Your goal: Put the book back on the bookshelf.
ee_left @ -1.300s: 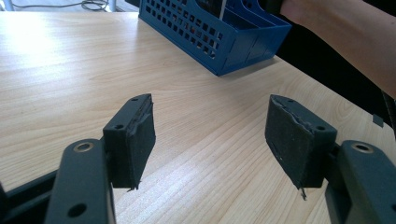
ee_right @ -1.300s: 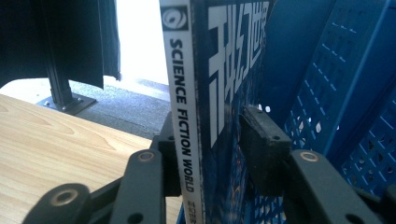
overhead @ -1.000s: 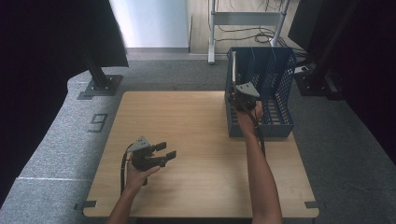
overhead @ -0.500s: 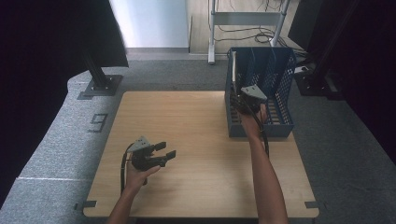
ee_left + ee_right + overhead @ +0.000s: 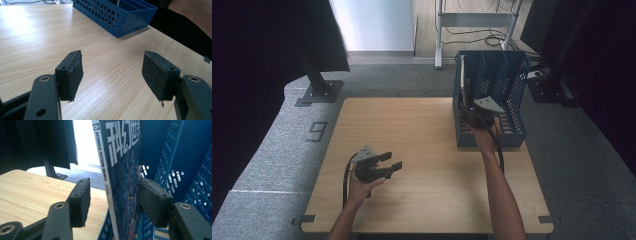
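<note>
We are looking down on a wooden table (image 5: 422, 165) where a person is working with a hand-held gripper in each hand. The right gripper (image 5: 473, 116) is reaching into a blue mesh file rack (image 5: 512, 80) standing at the table's far right edge. A magazine (image 5: 122, 170) is standing upright in the rack's leftmost slot, its white spine facing the open table, and in the high view we are seeing it as a thin pale strip (image 5: 462, 75) at the rack's left wall.

Along the right gripper (image 5: 113, 195) we are seeing the magazine standing between the two black jaws. The jaws have just been opening: the pad (image 5: 152, 200) on the rack side is lying against or just beside the dark blue cover, while the other pad (image 5: 81, 200) is standing clear of the spine with wood and floor showing through the gap. We are reading that as a released hold, the magazine resting in its slot on its own.

The left gripper (image 5: 388, 164) is lying low over the near left part of the table, well apart from the rack, its cable trailing back beside the forearm. In its own view, the left gripper (image 5: 112, 72) is holding its jaws wide with bare wood between them, and the rack's (image 5: 120, 15) low front corner is showing farther off.
</note>
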Motion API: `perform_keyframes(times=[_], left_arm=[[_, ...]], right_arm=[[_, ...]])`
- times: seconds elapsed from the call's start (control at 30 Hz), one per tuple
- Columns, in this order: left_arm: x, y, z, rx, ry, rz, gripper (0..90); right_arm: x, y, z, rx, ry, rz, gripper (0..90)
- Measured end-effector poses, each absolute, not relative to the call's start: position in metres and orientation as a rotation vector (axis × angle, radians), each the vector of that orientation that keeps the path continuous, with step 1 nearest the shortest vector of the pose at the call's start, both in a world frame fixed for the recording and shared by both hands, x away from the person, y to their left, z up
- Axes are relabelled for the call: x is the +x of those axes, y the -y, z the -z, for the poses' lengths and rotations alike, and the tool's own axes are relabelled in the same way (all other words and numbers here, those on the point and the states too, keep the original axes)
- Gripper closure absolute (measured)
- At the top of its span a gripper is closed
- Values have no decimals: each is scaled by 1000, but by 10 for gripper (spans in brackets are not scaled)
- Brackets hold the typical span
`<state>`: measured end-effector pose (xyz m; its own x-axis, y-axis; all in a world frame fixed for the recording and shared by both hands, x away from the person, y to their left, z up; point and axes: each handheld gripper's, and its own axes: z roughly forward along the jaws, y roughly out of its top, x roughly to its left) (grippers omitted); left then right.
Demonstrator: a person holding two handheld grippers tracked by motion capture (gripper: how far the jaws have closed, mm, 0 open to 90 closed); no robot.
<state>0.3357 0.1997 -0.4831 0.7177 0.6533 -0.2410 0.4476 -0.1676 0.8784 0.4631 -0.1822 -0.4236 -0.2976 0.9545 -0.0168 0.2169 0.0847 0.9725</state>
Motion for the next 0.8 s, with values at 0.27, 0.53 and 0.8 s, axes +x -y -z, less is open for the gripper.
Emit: perform_keyframes(times=[0.27,0.53,0.8], left_arm=[[333,-199,481,1808,-858,-232,331],[333,-199,483,1815,-870,-239,330],[332,-199,484,1824,-877,-241,328]], right_arm=[[444,185,424,1183,-1638,-1284,411],[417,188,429,1138,-1646,-1333,416],[385,197,444,1149,-1672,-1449,428]])
